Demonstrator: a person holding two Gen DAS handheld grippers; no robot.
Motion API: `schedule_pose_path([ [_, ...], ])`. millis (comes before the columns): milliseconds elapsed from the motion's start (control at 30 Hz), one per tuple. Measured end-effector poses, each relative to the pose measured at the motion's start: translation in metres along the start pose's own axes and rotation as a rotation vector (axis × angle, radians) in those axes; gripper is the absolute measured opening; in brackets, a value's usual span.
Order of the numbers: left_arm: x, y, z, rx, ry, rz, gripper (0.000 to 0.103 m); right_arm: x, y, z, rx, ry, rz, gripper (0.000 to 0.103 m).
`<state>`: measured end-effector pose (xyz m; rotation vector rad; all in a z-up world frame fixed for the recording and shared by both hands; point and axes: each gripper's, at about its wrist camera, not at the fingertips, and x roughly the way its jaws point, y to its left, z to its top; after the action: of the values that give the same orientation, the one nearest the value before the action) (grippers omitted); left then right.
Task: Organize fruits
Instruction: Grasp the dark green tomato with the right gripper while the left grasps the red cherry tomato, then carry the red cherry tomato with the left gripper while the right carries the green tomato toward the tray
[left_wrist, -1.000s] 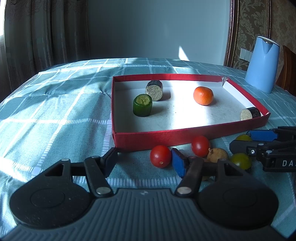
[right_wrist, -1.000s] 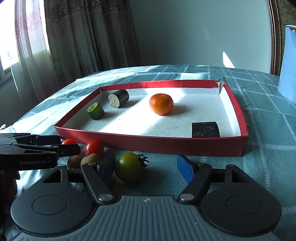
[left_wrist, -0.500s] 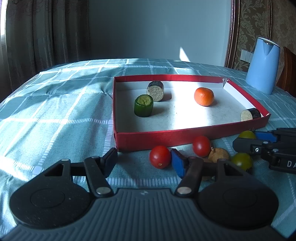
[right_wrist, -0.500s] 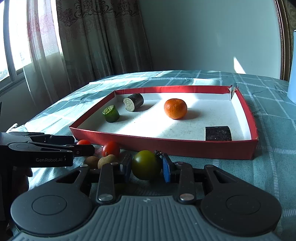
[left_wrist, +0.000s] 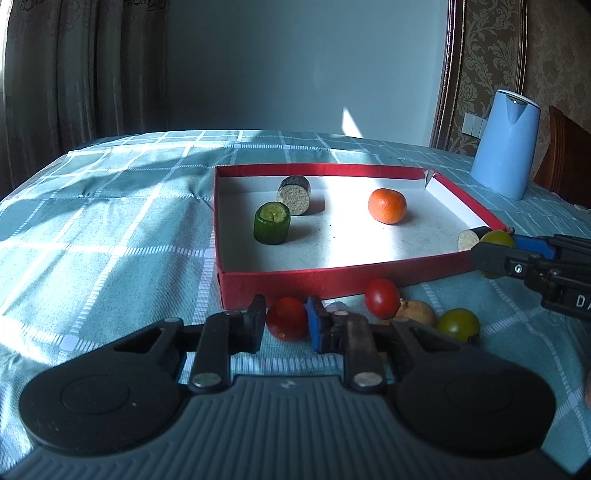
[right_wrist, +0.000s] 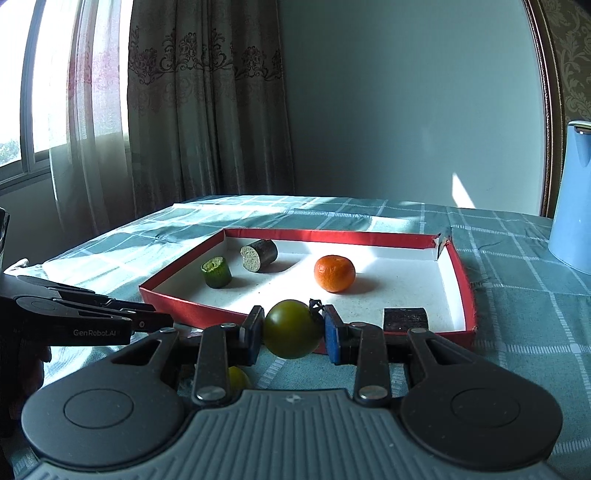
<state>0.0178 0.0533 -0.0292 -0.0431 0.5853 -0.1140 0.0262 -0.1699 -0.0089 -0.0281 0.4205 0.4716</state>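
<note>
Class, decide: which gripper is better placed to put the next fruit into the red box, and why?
Right. The right gripper already clamps the green tomato, lifted near the red box; the left gripper merely brackets a red tomato.

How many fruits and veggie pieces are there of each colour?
Red tomatoes: 2
Green tomatoes: 2
Orange mandarin: 1
Brown fruit: 1
Green cucumber piece: 1
Dark eggplant pieces: 2
Total: 9
</note>
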Motion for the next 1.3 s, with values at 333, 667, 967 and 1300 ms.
schedule_pose_path([
  [333,-0.016,-0.004,0.002,0.023,-0.053,0.007,0.021,-0.005,-0.004,0.0,0.021,-0.029,-0.01,0.033],
  [667,-0.006,-0.031,0.034,0.083,-0.088,-0.021,0.021,-0.001,-0.011,0.016,0.002,-0.05,-0.055,0.033],
  [967,0.037,-0.044,0.056,0.099,-0.036,0.009,0.021,0.046,-0.031,0.04,-0.005,0.015,-0.123,0.033],
  [1300,0.084,-0.039,0.07,0.069,0.029,0.064,0.021,0.099,-0.052,0.044,0.019,0.123,-0.187,0.033],
])
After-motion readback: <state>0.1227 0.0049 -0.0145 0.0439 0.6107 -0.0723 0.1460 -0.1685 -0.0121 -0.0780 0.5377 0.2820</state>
